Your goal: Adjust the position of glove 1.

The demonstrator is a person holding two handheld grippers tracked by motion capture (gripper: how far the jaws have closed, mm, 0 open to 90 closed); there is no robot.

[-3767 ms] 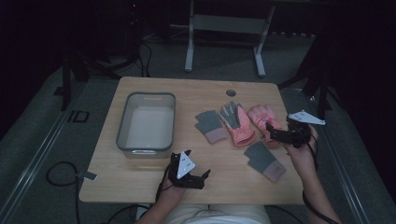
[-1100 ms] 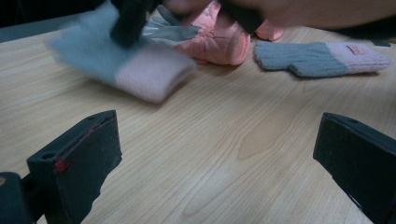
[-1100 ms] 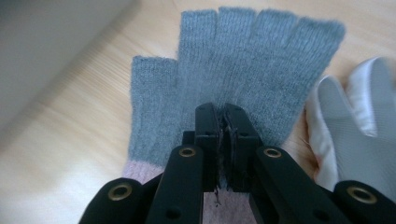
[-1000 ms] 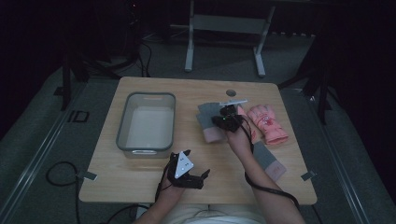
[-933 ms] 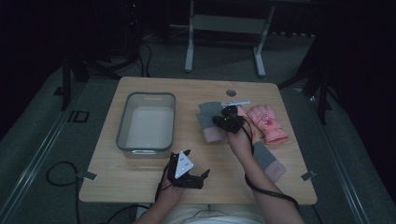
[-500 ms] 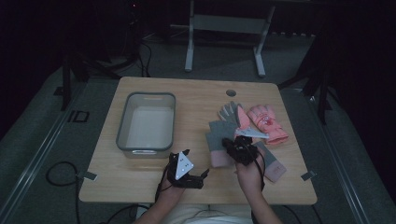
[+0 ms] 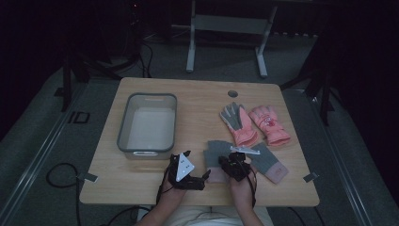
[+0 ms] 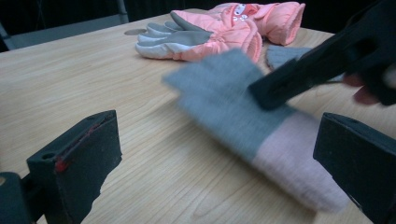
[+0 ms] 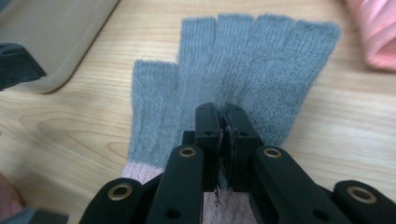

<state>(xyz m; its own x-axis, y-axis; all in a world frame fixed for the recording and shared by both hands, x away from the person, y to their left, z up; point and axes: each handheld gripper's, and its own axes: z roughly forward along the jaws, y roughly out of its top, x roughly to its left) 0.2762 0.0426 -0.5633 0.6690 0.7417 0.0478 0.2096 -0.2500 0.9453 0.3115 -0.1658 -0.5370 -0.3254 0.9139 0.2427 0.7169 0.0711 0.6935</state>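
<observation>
A grey fingerless knit glove (image 9: 261, 60) with a pink cuff lies flat near the table's front edge (image 7: 214, 151). My right gripper (image 9: 222, 122) is shut on its palm, pinching a fold of the knit (image 7: 234, 165). In the left gripper view the glove (image 8: 224, 102) is blurred, with the right gripper (image 8: 299, 74) on it. My left gripper (image 7: 196, 165) rests on the table just left of the glove, open (image 8: 217, 158), its jaws standing wide either side of the cuff without touching it.
A second grey glove (image 7: 268, 160) lies just right of my right hand. Two pink padded gloves (image 7: 240, 125) (image 7: 269, 125) lie side by side behind it. A grey plastic bin (image 7: 148, 141) stands at the left. A round hole (image 7: 232, 93) marks the far edge.
My right gripper left the pink gloves, shut on the grey glove in the table's middle and dragged it toward the front edge. The left gripper has stayed put.
</observation>
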